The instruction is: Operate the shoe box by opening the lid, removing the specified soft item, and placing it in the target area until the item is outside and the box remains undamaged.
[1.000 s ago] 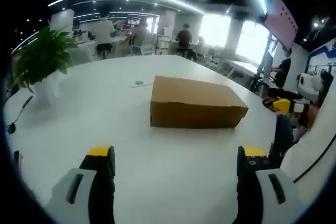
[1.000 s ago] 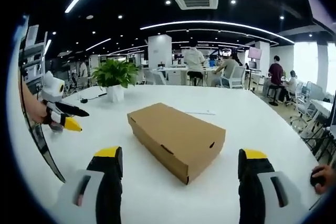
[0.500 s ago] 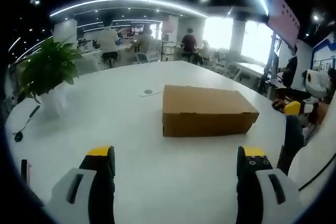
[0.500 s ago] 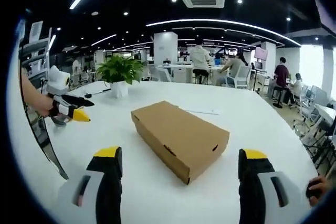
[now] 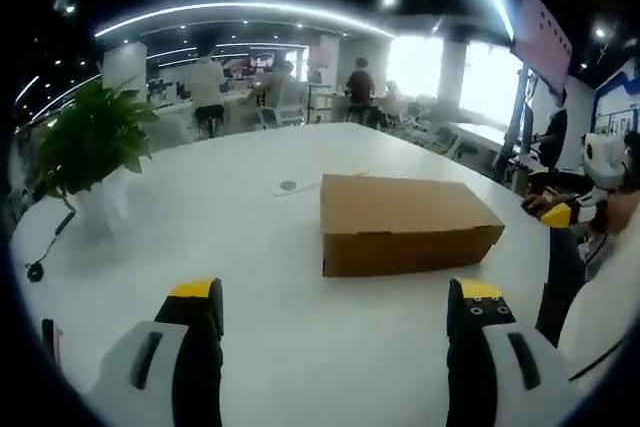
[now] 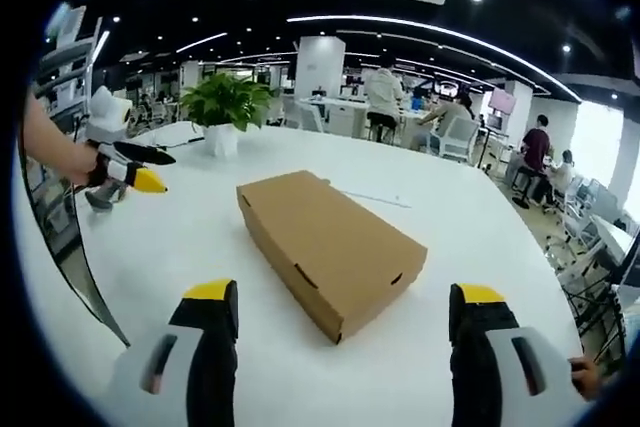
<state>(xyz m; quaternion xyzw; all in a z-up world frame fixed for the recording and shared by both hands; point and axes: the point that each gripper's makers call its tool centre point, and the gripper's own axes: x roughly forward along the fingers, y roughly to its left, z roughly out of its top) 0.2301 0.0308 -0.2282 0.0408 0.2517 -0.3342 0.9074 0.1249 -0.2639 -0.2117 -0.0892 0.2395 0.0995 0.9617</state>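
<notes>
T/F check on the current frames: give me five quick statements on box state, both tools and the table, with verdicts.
1. The shoe box lid is closed. True.
2. The right tool is shut on the box. False: its jaws stand open, short of the box.
3. A potted plant stands on the white table beyond the box. True.
4. The left tool holds a soft item. False: its jaws are open with nothing between them.
5. The box lies on its side with contents spilled. False: it sits flat and shut.
</notes>
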